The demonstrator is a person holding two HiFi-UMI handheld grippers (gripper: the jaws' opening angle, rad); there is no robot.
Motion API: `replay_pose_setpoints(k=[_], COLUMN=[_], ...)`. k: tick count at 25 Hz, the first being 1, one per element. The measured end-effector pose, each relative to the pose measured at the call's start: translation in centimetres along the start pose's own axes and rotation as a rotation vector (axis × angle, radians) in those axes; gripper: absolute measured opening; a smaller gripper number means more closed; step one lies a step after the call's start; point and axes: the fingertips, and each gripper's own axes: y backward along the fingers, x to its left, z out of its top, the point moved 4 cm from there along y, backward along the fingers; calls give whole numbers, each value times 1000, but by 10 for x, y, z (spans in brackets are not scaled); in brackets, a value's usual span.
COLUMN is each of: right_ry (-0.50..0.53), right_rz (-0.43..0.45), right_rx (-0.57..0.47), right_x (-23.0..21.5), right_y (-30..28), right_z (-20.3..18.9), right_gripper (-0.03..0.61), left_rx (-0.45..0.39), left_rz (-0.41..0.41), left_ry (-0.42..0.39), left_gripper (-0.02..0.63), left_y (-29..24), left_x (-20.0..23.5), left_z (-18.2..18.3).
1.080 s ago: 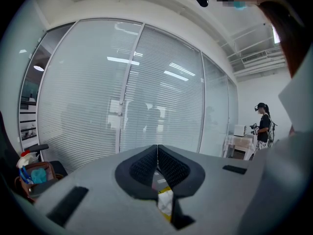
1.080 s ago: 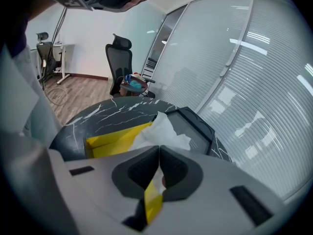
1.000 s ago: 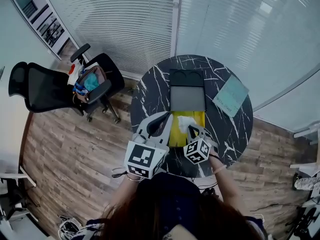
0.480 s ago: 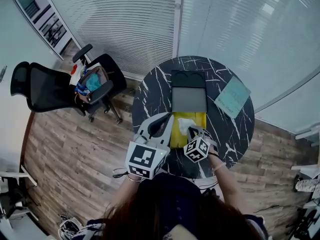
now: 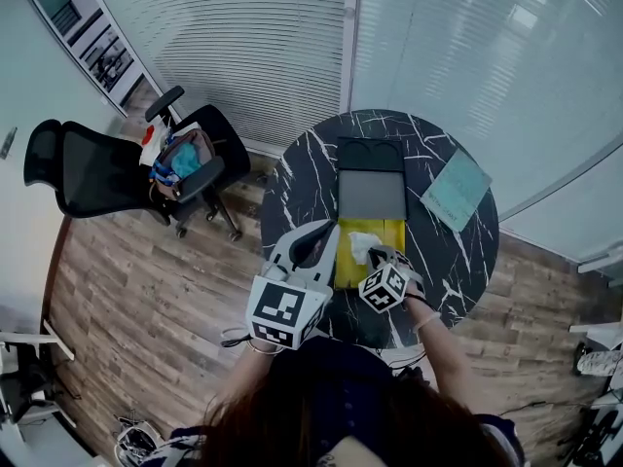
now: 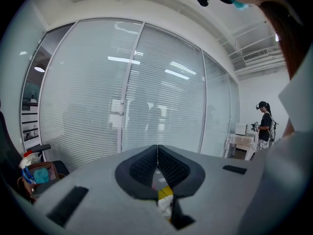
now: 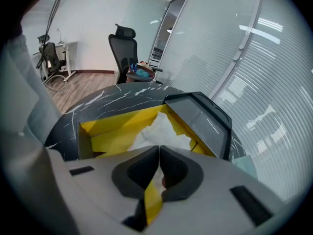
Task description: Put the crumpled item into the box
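An open yellow box (image 5: 385, 233) lies near the front of the round black marble table (image 5: 302, 188). In it sits a white crumpled paper (image 5: 361, 245). My right gripper (image 5: 374, 257) hangs over the box's near part, jaws shut. In the right gripper view the crumpled paper (image 7: 159, 129) rises from the yellow box (image 7: 110, 129) right up to the tips of the right gripper (image 7: 159, 148), which pinch its near edge. My left gripper (image 5: 325, 228) is at the box's left side, tilted up; in its own view the left gripper (image 6: 157, 149) is shut on nothing.
A grey tray (image 5: 371, 191) with a black rim lies just behind the box, and a teal notebook (image 5: 458, 187) at the table's right. A black office chair (image 5: 190, 163) holding a bag stands left of the table. Glass walls with blinds run behind.
Almost nothing differs. The view has shifted slightly, and both grippers and the paper stay in the same place over the box.
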Motion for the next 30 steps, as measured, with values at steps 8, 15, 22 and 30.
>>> replay_pose_setpoints(k=[8, 15, 22, 30], right_ry=[-27, -31, -41, -109], right_rz=[16, 27, 35, -11], right_rx=[27, 45, 41, -7], right_x=[-1, 1, 1, -6], right_y=[-7, -11, -8, 10], right_z=[-3, -6, -2, 9], right_gripper=[28, 28, 29, 30], left_rx=[5, 4, 1, -5], left_rz=[10, 21, 19, 13], left_ry=[2, 0, -2, -2], left_gripper=[28, 28, 28, 28], left_y=[3, 8, 11, 15], left_x=[3, 5, 5, 0], left_z=[-2, -3, -1, -1])
